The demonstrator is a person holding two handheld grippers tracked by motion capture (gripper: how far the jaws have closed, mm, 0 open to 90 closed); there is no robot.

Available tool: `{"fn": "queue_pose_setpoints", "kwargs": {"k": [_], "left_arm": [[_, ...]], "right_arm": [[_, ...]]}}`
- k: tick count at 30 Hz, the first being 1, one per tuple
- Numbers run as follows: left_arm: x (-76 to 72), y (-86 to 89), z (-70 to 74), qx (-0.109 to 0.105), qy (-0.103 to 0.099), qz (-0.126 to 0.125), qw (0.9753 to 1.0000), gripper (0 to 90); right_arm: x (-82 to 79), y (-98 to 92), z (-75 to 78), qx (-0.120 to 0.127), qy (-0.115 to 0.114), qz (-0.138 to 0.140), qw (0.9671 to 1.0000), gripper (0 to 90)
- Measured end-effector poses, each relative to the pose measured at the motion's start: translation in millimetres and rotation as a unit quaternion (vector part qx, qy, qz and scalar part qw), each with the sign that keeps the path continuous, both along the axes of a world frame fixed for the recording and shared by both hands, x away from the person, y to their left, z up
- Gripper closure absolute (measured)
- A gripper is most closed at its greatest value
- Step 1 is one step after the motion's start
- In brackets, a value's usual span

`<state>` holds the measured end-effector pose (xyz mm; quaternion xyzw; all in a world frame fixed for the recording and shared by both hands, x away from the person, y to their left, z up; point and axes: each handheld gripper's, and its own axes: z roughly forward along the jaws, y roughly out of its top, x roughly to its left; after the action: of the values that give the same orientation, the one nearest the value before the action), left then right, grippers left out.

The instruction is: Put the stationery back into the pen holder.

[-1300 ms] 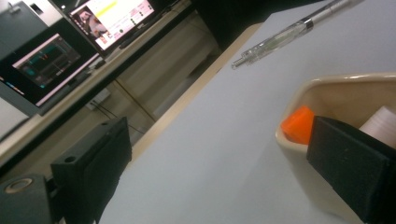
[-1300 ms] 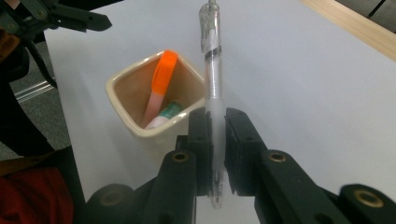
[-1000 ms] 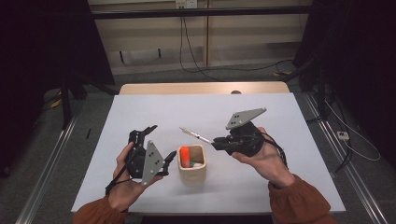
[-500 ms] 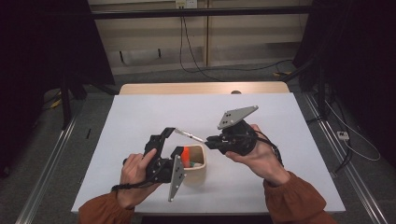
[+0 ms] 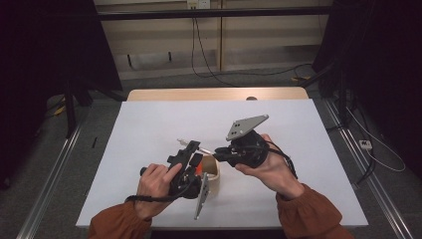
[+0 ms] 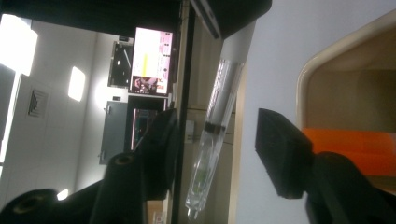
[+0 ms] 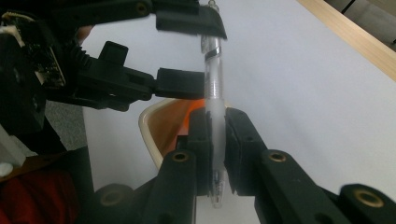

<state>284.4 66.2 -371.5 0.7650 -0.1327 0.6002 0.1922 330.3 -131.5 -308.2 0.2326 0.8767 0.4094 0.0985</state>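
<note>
Here, your right gripper (image 7: 215, 140) is pinching a clear pen (image 7: 212, 79) near its lower end, and the pen points away from you above the white surface (image 5: 149, 124). Just below it stands a beige cup (image 7: 154, 130), and an orange thing (image 6: 355, 149) lies inside it. Your left gripper (image 6: 215, 140) has its jaws spread, one on each side of the pen's farther part, not touching it.
</note>
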Motion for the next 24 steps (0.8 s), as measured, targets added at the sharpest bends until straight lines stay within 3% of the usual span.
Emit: {"fn": "queue_pose_setpoints", "kwargs": {"k": [3,11,19,24], "left_arm": [[-0.9,-4.1,-0.5,0.008,-0.008,0.000,0.9999,61.0],[-1.3,-10.0,-2.4,0.015,-0.007,-0.004,0.9999,76.2],[2.0,-13.3,-8.0,0.007,0.003,-0.005,1.0000,79.5],[6.3,-14.7,-8.3,-0.005,0.023,-0.002,0.9997,79.7]], "right_arm": [[0.4,0.5,-1.1,0.002,0.003,0.000,1.0000,81.8],[0.4,1.6,-3.9,0.005,0.004,0.001,1.0000,81.8],[2.4,-3.3,-8.2,0.020,0.007,-0.007,0.9998,81.3],[2.2,-7.1,-10.8,0.031,0.005,-0.030,0.9990,74.4]]}}
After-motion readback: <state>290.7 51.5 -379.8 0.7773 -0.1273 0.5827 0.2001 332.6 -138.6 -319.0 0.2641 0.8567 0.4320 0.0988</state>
